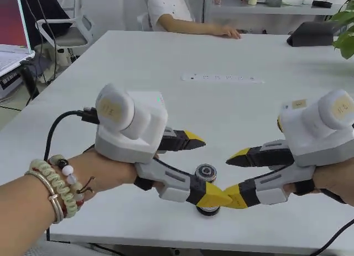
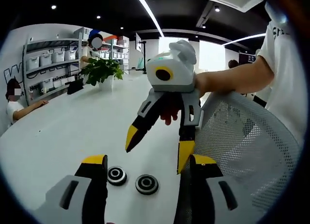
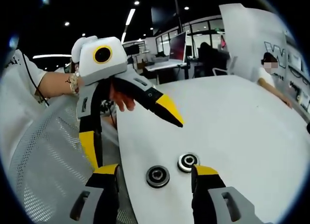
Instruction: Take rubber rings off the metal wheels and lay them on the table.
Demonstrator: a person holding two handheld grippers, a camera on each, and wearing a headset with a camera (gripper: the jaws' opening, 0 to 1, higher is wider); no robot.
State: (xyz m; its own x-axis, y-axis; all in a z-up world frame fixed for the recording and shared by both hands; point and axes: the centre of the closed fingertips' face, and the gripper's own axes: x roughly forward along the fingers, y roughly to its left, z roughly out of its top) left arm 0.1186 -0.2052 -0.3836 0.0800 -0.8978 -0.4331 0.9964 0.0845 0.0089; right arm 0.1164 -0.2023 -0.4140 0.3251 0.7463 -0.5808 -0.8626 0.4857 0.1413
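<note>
Setting: open-plan office; long white table (image 1: 166, 73) with a power strip (image 1: 221, 77) at mid-length, a seated person (image 1: 171, 12) at the far end, a potted plant (image 2: 101, 69) to one side and a mesh chair (image 2: 242, 137) at the near edge.

Items: two metal wheels lying flat, close together, near the table's front edge. The far wheel (image 1: 206, 172) is in plain sight. The near wheel (image 1: 208, 210) is partly covered by jaw tips. Dark rubber rings (image 3: 148, 177) appear to be on both rims; none lies loose on the table.

Left gripper (image 1: 209, 167): jaws spread wide, holding nothing, aimed at the wheels from the left.

Right gripper (image 1: 232, 176): jaws likewise spread and empty, facing the other gripper from the right.

Hazards, as judged:
- The two lower yellow tips meet, or nearly meet, above the near wheel, so closing in further may knock them together and spoil the aim.
- The wheels sit close to the edge, so a nudge could send one off the table.
- A ring pinched with the wheel unsteadied may drag the whole wheel along.
</note>
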